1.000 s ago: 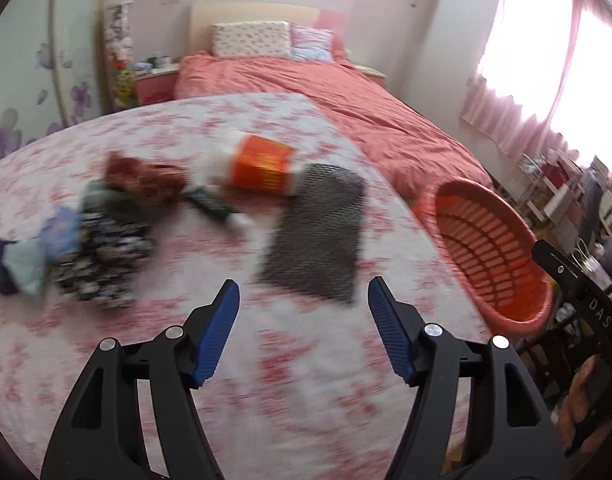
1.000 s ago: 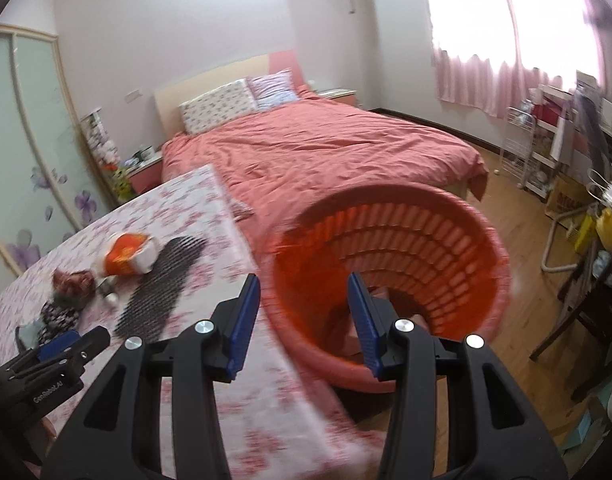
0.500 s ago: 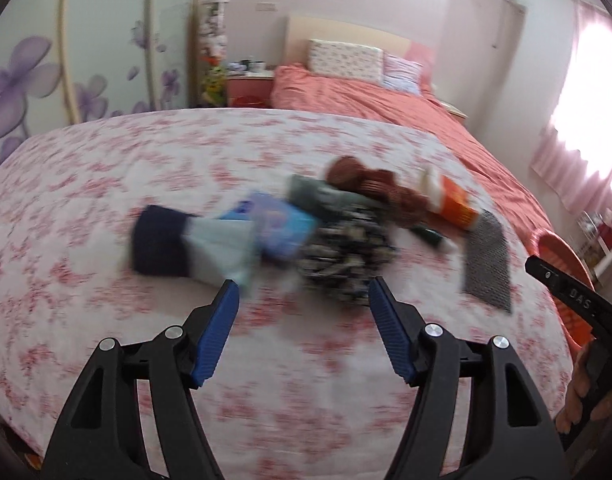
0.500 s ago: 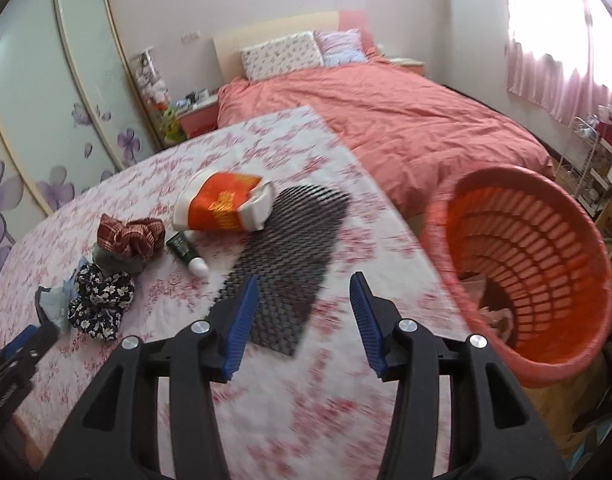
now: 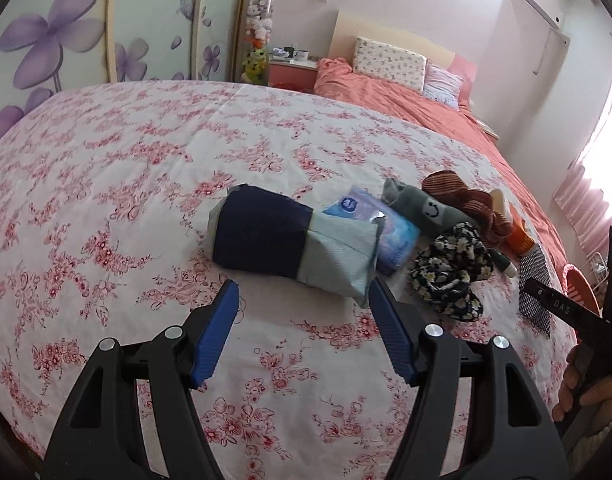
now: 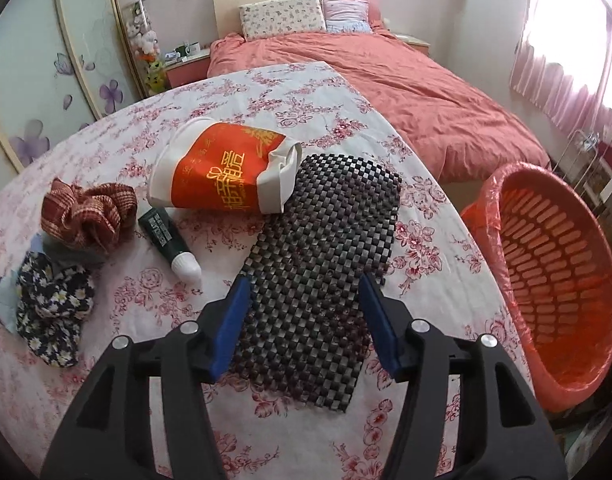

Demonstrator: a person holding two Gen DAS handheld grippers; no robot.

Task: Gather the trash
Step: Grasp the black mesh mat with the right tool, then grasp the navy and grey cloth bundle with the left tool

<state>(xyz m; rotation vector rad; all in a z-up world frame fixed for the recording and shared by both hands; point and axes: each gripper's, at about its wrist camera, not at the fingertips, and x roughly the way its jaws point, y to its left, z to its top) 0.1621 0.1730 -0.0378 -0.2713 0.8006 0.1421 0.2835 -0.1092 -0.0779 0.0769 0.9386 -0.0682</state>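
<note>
A bedroom with a pink bed point(image 6: 405, 76) at the far end, and in front of it a table with a flowery pink cloth point(image 5: 146, 152).

The left tongs point(image 5: 304, 304) hang over the near part of the table. They are open wide and hold nothing. Just past their tips lies a navy and pale green packet point(image 5: 290, 244). A blue tissue pack point(image 5: 385, 224) peeks out from behind it on the right. Further right are a grey sock point(image 5: 421, 208), a striped red scrunchie point(image 5: 465, 200) and a dark flowery scrunchie point(image 5: 449, 272), all close together.

The right tongs point(image 6: 304, 296) hang over a black mesh mat point(image 6: 325, 248). Their jaws have just been opening, and they grip nothing; the mat shows between the blue tips below them. At the far end of the mat lies a squashed orange and white paper cup point(image 6: 226, 172), touching it. Left of the mat is a small dark green tube point(image 6: 168, 240) with a white cap. On the right, off the table's edge, an orange basket point(image 6: 553, 280) stands tilted, lined with an orange bag.
</note>
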